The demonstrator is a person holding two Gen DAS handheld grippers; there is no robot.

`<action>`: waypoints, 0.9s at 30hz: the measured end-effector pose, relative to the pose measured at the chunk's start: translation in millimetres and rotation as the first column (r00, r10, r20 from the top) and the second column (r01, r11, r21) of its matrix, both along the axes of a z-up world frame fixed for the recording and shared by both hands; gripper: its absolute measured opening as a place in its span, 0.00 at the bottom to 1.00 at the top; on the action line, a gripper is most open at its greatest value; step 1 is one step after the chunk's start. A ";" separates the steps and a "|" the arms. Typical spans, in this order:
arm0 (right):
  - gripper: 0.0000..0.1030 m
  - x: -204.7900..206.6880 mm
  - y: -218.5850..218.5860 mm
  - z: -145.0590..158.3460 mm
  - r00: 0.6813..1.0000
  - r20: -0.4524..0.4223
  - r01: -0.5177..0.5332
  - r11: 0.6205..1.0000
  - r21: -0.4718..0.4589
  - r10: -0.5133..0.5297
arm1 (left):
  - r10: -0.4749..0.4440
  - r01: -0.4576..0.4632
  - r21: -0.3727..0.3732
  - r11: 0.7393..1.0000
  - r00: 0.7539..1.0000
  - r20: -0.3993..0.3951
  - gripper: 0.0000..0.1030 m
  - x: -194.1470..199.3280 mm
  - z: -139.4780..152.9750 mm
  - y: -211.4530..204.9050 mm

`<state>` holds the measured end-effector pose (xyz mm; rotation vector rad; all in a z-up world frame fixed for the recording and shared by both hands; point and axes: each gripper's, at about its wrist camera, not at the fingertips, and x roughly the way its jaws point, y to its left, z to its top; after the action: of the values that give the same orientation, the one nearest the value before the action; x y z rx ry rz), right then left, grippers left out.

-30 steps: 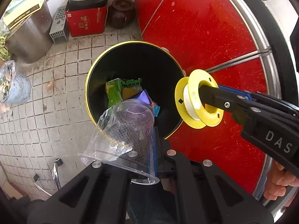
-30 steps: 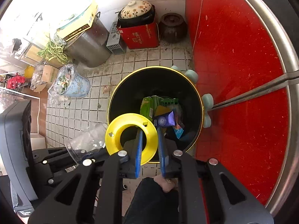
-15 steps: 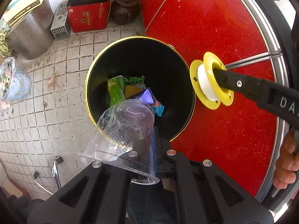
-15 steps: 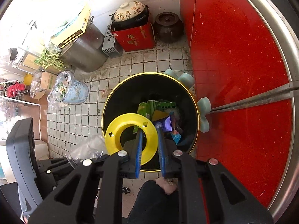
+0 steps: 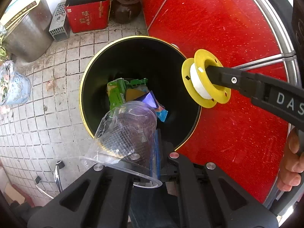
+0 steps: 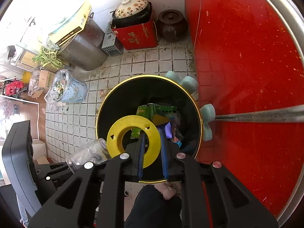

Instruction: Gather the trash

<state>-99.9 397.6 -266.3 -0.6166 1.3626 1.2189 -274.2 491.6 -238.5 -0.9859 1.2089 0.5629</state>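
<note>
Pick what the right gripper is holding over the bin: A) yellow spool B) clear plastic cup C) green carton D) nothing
A: the right gripper is clamped on the yellow spool above the black bin; the clear plastic cup is in the left gripper.

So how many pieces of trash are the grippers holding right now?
2. A clear plastic cup in the left gripper, and a yellow spool in the right gripper, both over the black bin.
</note>
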 end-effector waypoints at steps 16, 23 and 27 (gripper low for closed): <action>0.79 -2.9 23.4 -3.7 0.998 0.048 0.030 0.998 0.052 -0.032 | 0.126 -0.129 0.056 0.990 0.991 0.043 0.94 -19.8 -6.5 6.6; 0.94 12.2 -12.1 117.9 0.994 0.024 0.095 0.954 0.284 -0.107 | 0.195 -0.186 0.204 0.961 0.981 -0.024 0.94 -38.6 71.6 -2.5; 0.94 53.8 -87.9 188.6 0.951 0.137 0.203 0.896 0.394 -0.276 | 0.154 -0.127 0.338 0.932 0.987 -0.054 0.94 -19.4 141.6 -20.1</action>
<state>-46.2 309.6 -77.7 -0.2722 0.9756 1.1458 -293.6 471.5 -96.9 -0.7686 1.0721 0.8973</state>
